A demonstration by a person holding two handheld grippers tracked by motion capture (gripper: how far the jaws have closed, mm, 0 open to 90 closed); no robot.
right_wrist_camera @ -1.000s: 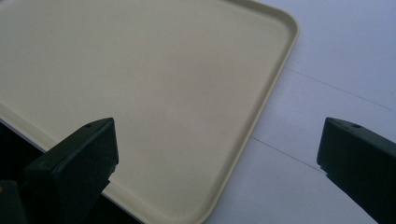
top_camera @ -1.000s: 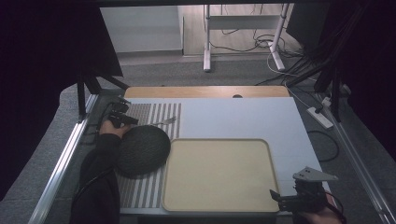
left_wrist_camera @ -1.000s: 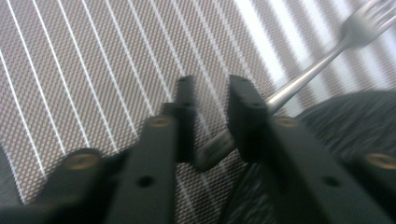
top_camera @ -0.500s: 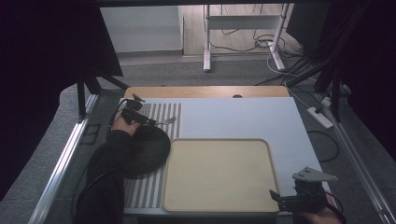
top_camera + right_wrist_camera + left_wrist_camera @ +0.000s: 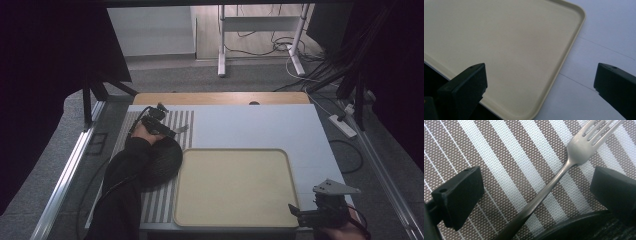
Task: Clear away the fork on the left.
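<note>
We have the left gripper jaws just opened wide, fork between them untouched; thin, stiff, slippery steel, so we pinch mid-handle. Right gripper open

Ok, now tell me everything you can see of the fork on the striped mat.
The fork looks like dull grey metal, with four slim tines and a narrow neck widening into a darker handle. It lies flat on the brown-and-white striped woven placemat, running diagonally, tines away from the camera. The left tongs have just been opening and straddle its handle without pressing it. A dark round dish sits beside the handle's near end; whether they touch is unclear.
</note>
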